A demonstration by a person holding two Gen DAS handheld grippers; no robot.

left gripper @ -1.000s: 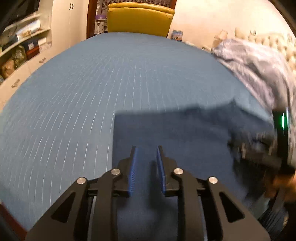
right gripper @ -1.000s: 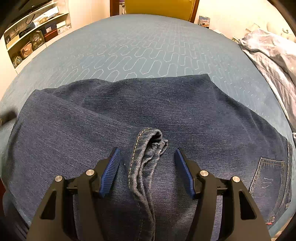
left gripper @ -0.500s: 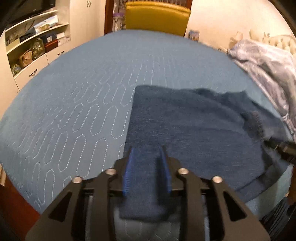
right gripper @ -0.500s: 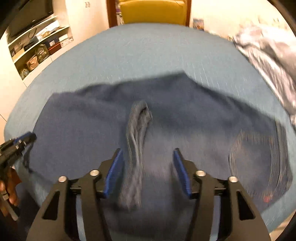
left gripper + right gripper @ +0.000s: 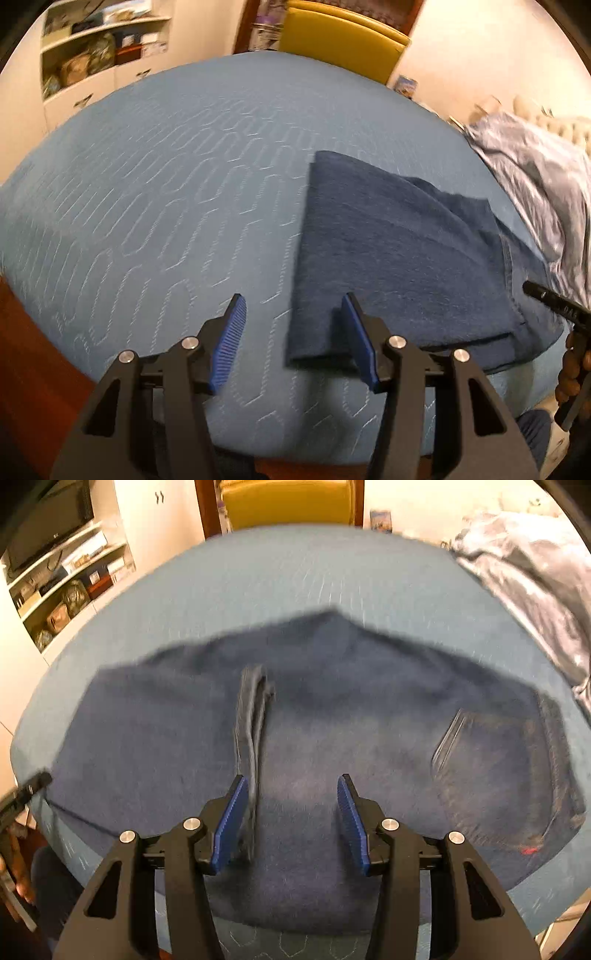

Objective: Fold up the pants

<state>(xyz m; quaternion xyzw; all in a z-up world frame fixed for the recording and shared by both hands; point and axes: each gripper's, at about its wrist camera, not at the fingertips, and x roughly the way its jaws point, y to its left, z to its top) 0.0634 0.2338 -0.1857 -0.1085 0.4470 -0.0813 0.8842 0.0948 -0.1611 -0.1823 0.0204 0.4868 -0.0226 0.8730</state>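
Folded jeans lie long-axis sideways across the blue quilted bed, directly under our right gripper, their left edge right of our left gripper; both grippers' jaws gape empty, left's just opening, right's just narrowing.

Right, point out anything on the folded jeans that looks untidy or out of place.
One thing: a bunched strip of hem lies rumpled on top of the folded jeans, running toward the right hand-held gripper instead of lying flat. Otherwise the jeans lie flat on the blue bedspread.
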